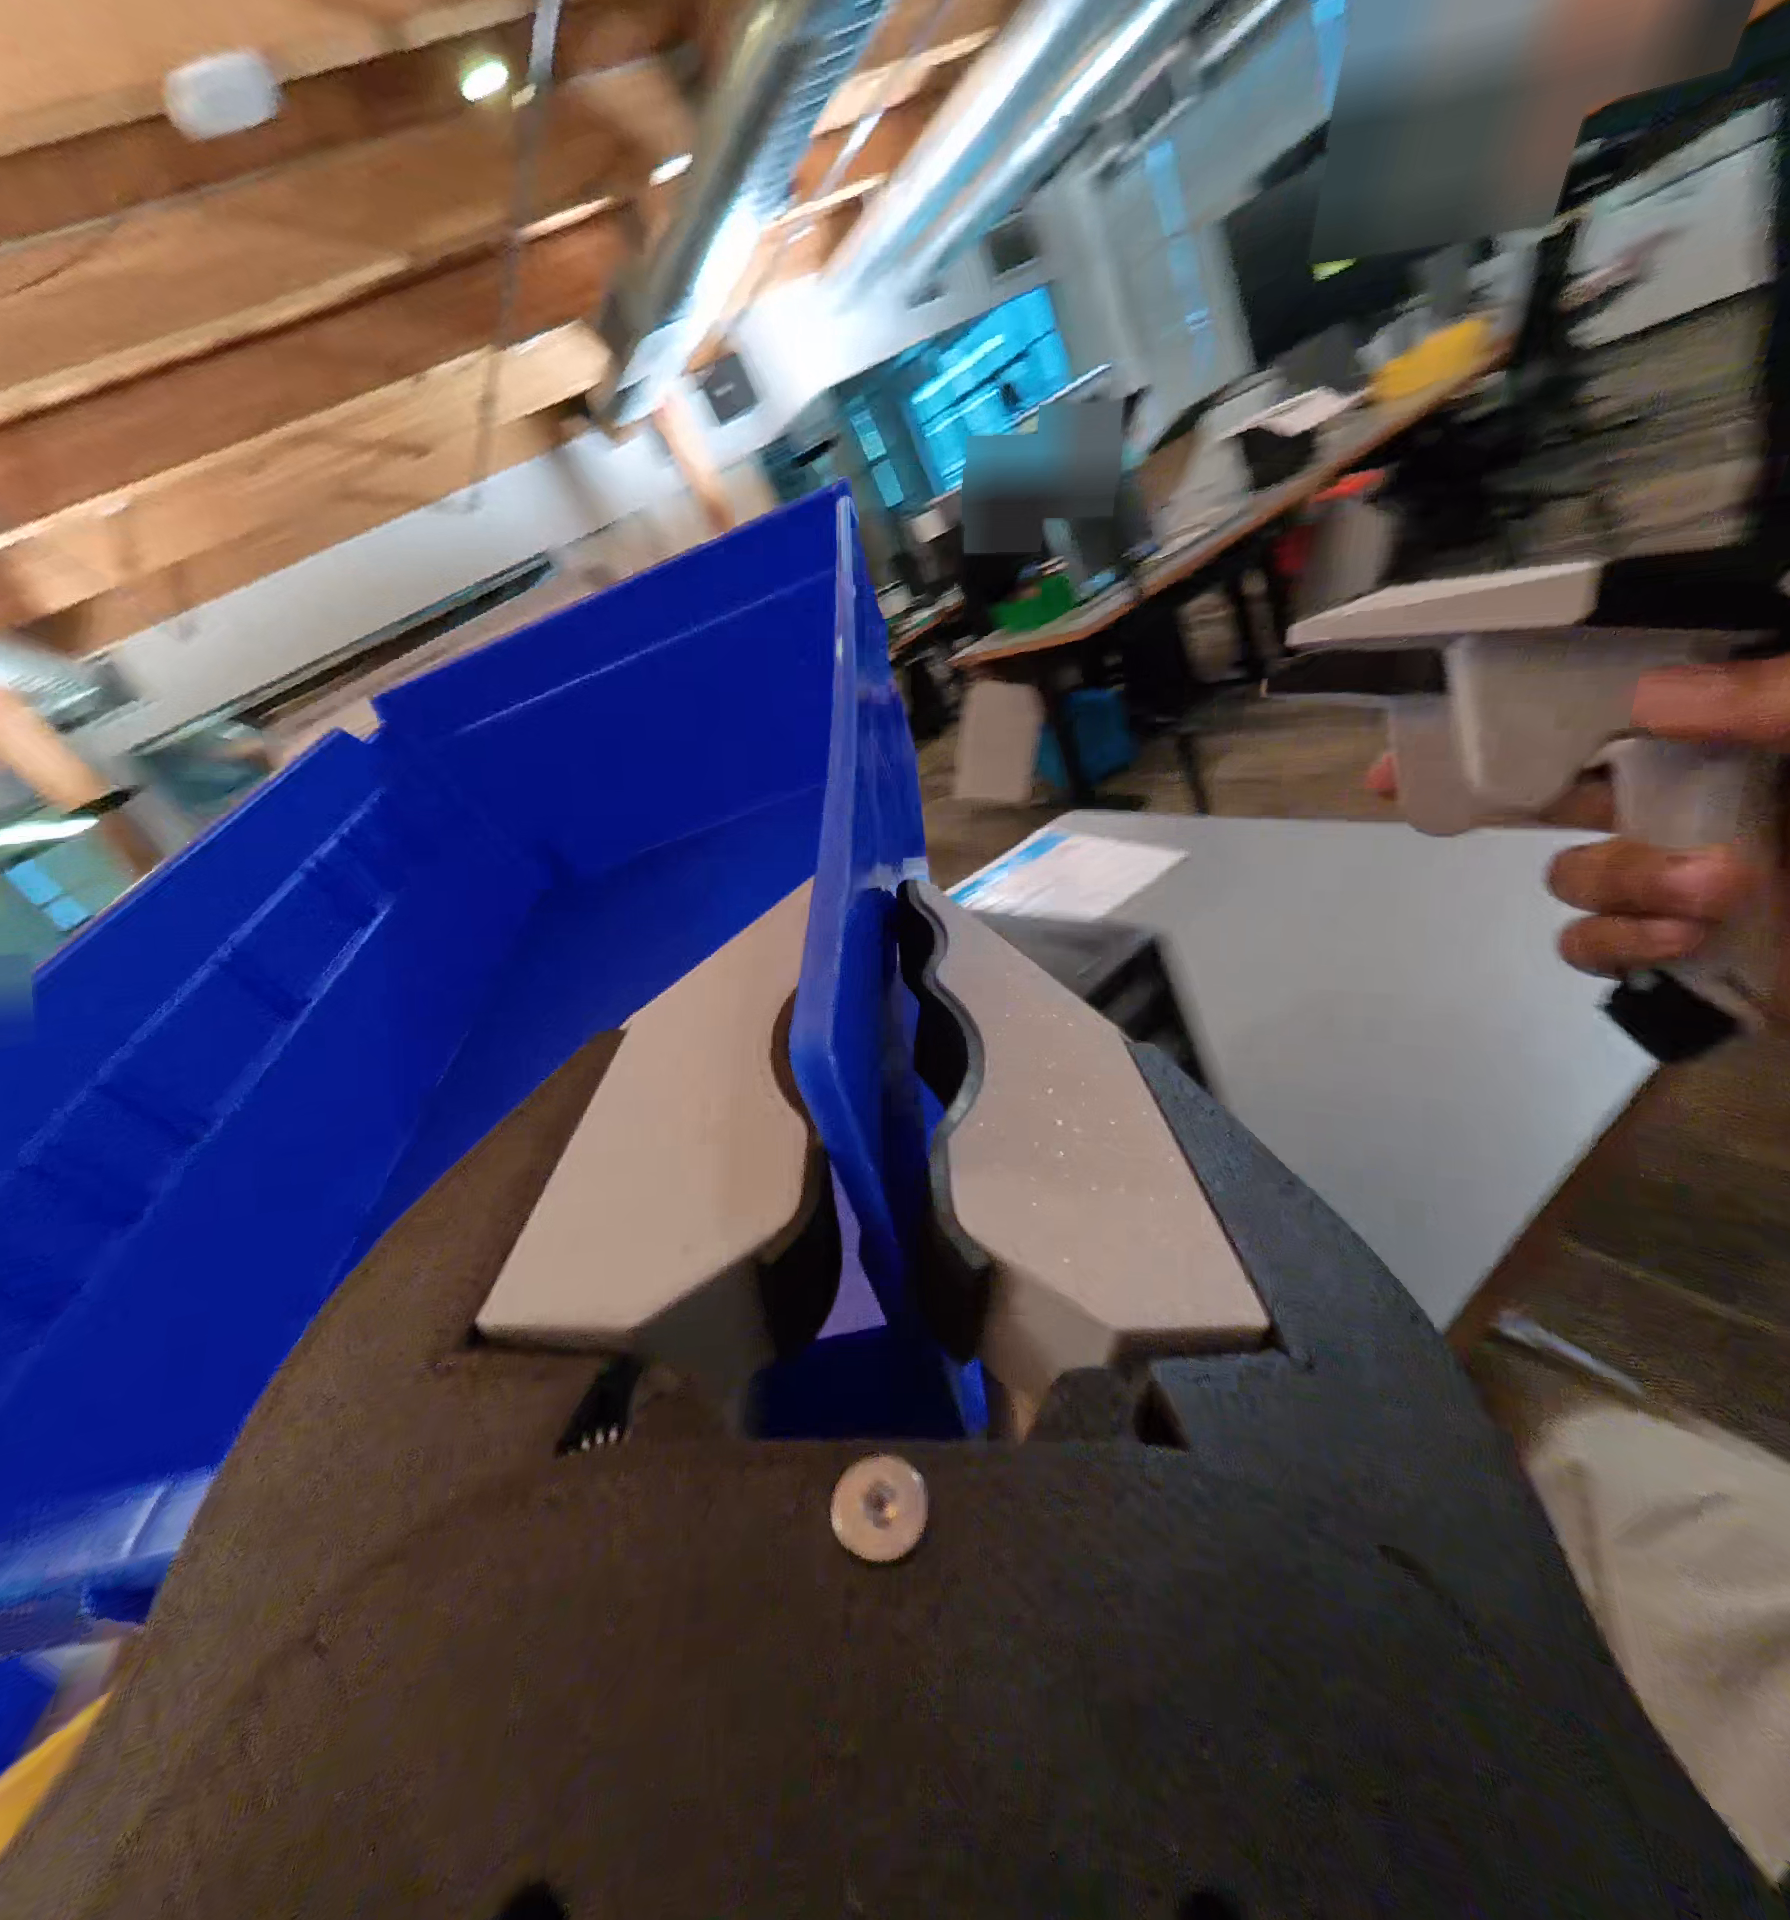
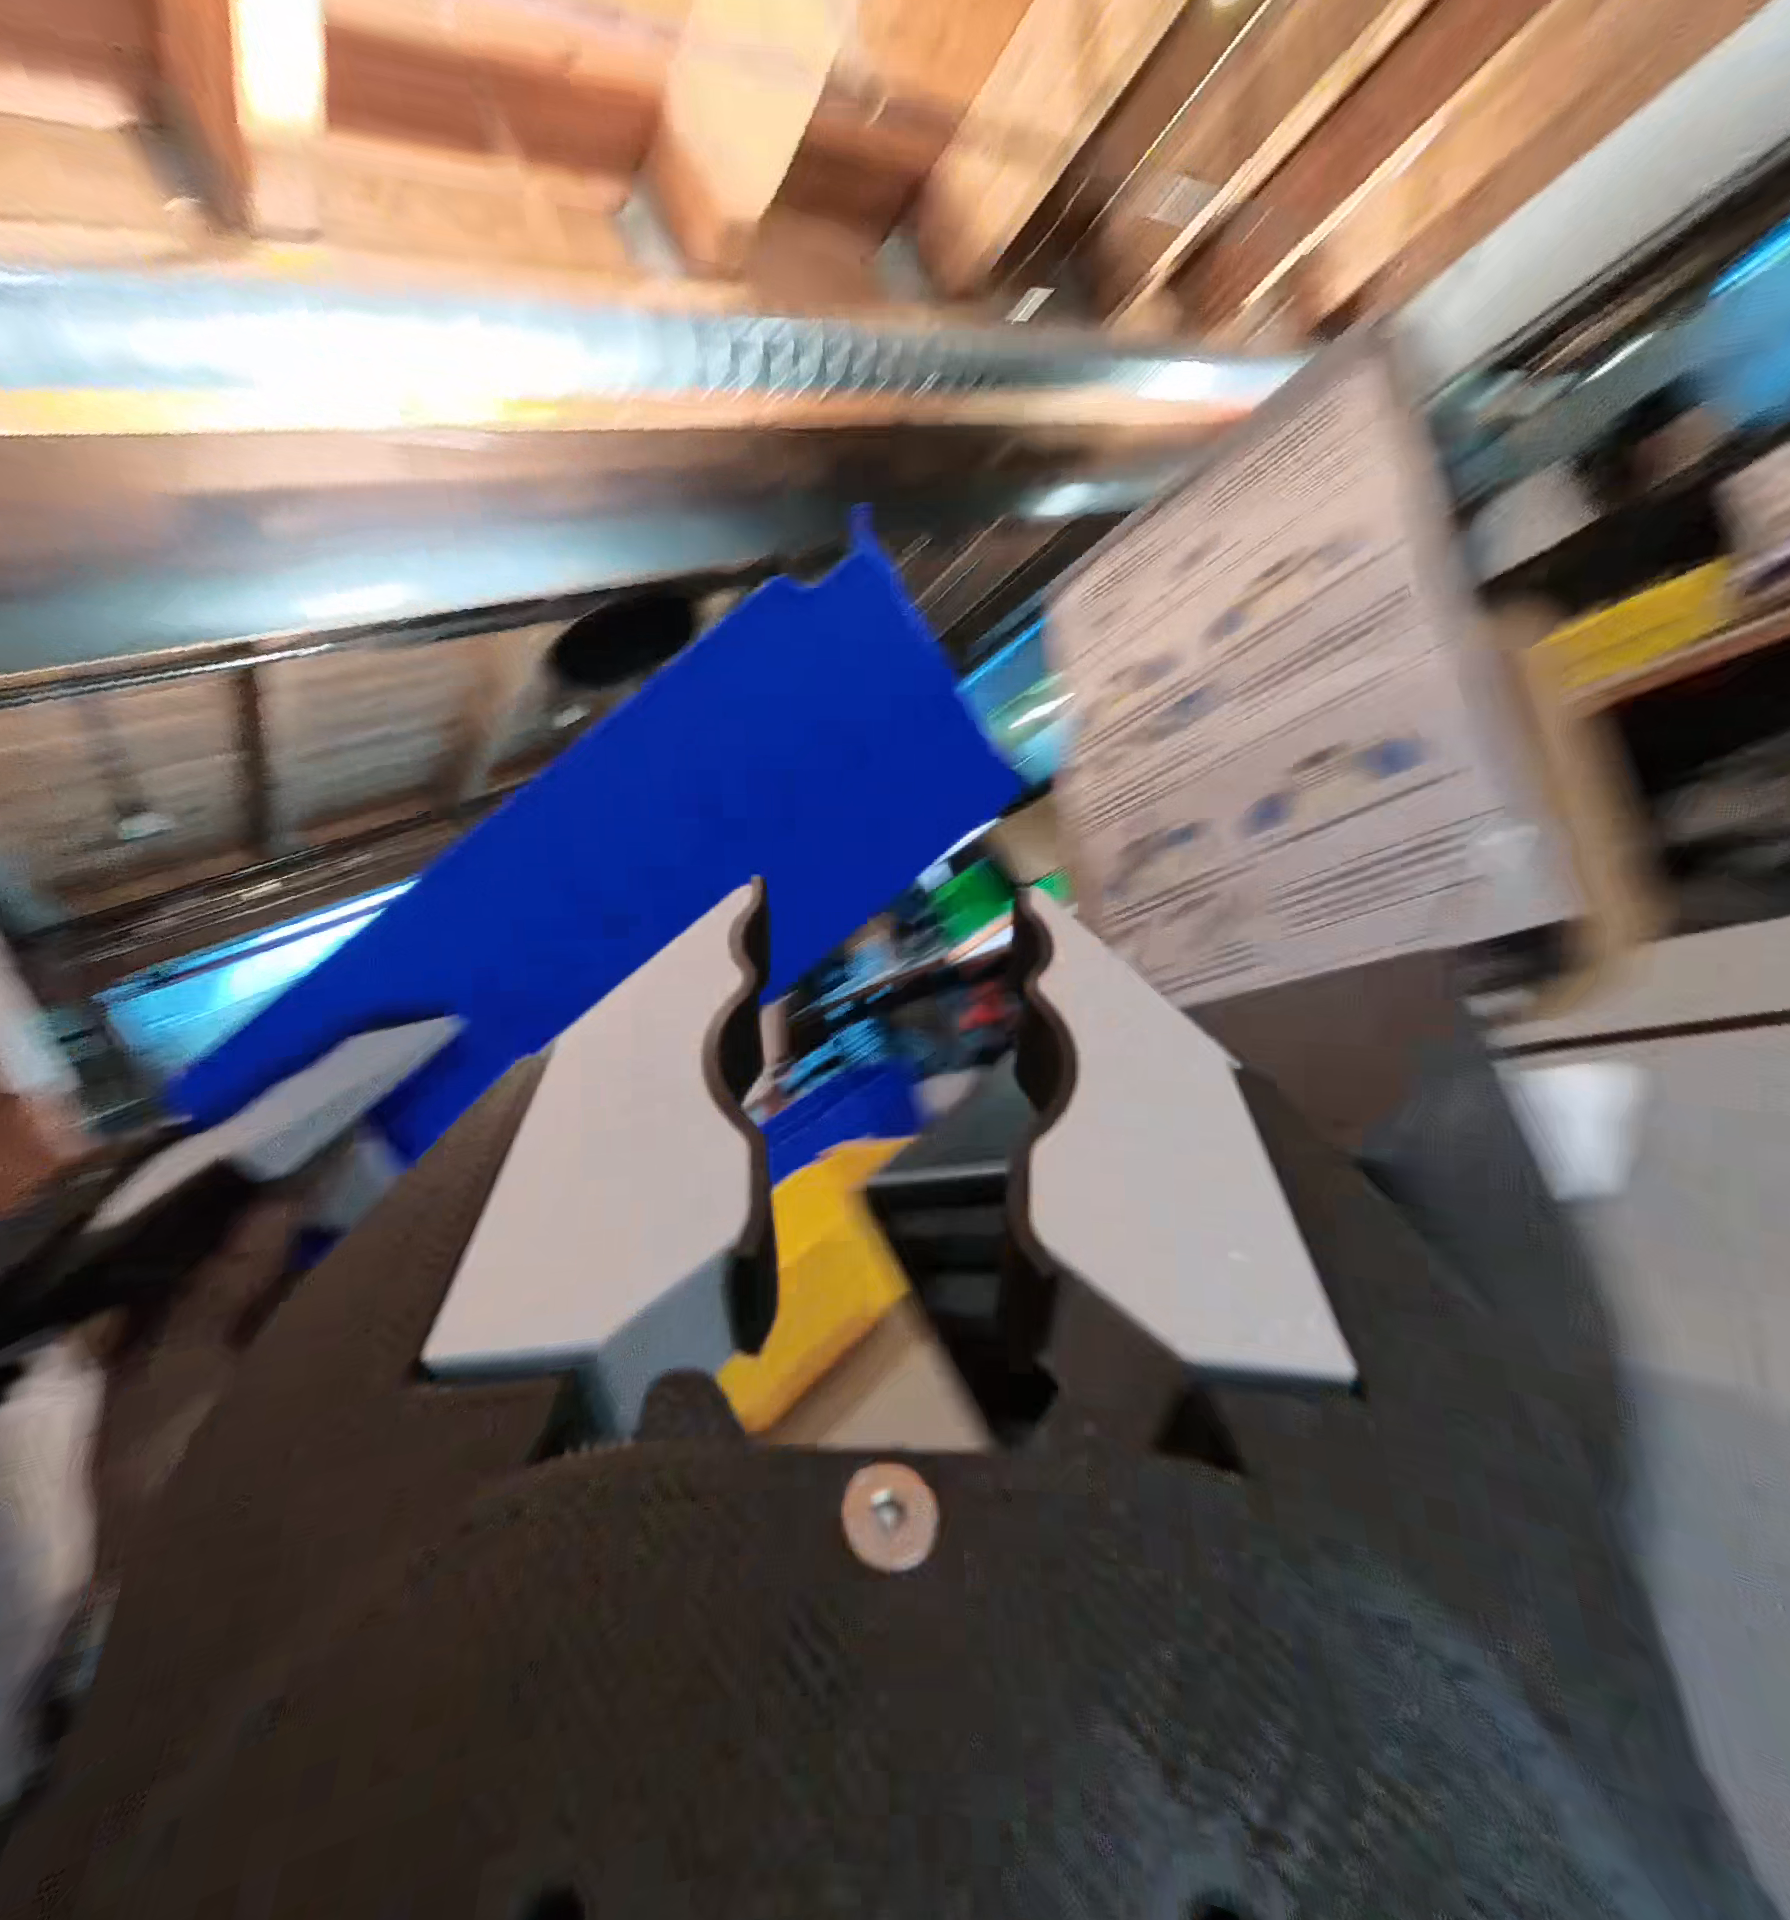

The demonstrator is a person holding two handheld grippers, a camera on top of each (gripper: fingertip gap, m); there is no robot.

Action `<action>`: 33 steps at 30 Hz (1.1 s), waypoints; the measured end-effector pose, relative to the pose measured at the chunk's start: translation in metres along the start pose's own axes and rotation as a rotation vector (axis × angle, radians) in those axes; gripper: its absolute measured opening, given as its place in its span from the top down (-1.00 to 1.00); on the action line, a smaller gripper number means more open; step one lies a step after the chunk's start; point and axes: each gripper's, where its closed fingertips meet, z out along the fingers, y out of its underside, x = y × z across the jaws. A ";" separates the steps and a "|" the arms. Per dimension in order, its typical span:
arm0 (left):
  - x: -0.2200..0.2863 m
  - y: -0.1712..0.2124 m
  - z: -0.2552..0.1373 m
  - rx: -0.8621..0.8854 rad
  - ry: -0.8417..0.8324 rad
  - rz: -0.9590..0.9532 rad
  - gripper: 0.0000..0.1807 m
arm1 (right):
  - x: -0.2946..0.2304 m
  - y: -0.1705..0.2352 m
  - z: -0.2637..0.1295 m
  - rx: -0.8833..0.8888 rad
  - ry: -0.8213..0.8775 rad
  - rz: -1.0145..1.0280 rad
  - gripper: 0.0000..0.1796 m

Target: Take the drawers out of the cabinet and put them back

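Left gripper (image 1: 875, 1049) is clamped on the thin wall of a blue drawer (image 1: 475, 935); the wall runs straight up between the two grey fingers (image 1: 704, 1174) and down past the gripper's base. The drawer is lifted clear and tilted, its open inside facing the left wrist camera, ribs showing along the far wall. Its far corner points up toward the wooden ceiling (image 1: 195, 312).

Right gripper (image 2: 891, 1049) holds nothing, fingers (image 2: 621, 1174) spread wide apart. Through the gap: a yellow drawer (image 2: 829, 1268) below, and blurred clutter behind. The blue drawer (image 2: 683, 821) shows in the right wrist view as a slanted slab up and left of the fingertips, apart from them. The left gripper's grey finger (image 2: 340, 1081) is at that slab's lower end.

In the left wrist view the right gripper (image 1: 1473, 686) shows at the right edge, held by a hand (image 1: 1722, 862) above a grey table (image 1: 1390, 1018). A paper sheet (image 1: 1078, 873) lies at the table's far left corner. A cardboard box (image 2: 1286, 707) stands to the right in the right wrist view. Both views are motion-blurred; the cabinet cannot be made out.
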 end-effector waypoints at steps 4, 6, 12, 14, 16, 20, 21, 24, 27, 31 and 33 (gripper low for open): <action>0.122 -0.034 0.058 0.121 0.255 -0.022 0.96 | 0.092 -0.065 -0.122 0.214 0.333 -0.263 0.60; 0.187 -0.039 0.082 0.154 0.386 -0.023 0.95 | 0.115 -0.073 -0.179 0.254 0.468 -0.358 0.62; 0.329 0.003 0.159 0.083 0.582 -0.006 0.95 | 0.137 -0.109 -0.259 0.468 0.622 -0.468 0.72; 0.353 0.031 0.185 0.040 0.591 0.012 0.94 | 0.148 -0.107 -0.260 0.432 0.653 -0.464 0.69; 0.366 0.062 0.210 -0.013 0.573 0.022 0.94 | 0.162 -0.092 -0.257 0.374 0.675 -0.441 0.67; 0.367 0.121 0.244 -0.097 0.492 0.025 0.94 | 0.185 -0.053 -0.242 0.219 0.683 -0.361 0.60; 0.365 0.132 0.249 -0.111 0.474 0.024 0.95 | 0.189 -0.045 -0.237 0.175 0.685 -0.363 0.60; 0.358 0.156 0.260 -0.153 0.443 -0.017 0.95 | 0.199 -0.021 -0.227 0.041 0.723 -0.436 0.61; 0.357 0.169 0.271 -0.175 0.435 -0.092 0.94 | 0.205 -0.006 -0.224 -0.030 0.764 -0.510 0.59; 0.370 0.186 0.288 -0.224 0.414 -0.121 0.93 | 0.217 0.007 -0.223 -0.073 0.811 -0.580 0.57; 0.381 0.190 0.280 -0.278 0.516 -0.175 0.79 | 0.229 0.010 -0.228 -0.093 0.856 -0.589 0.50</action>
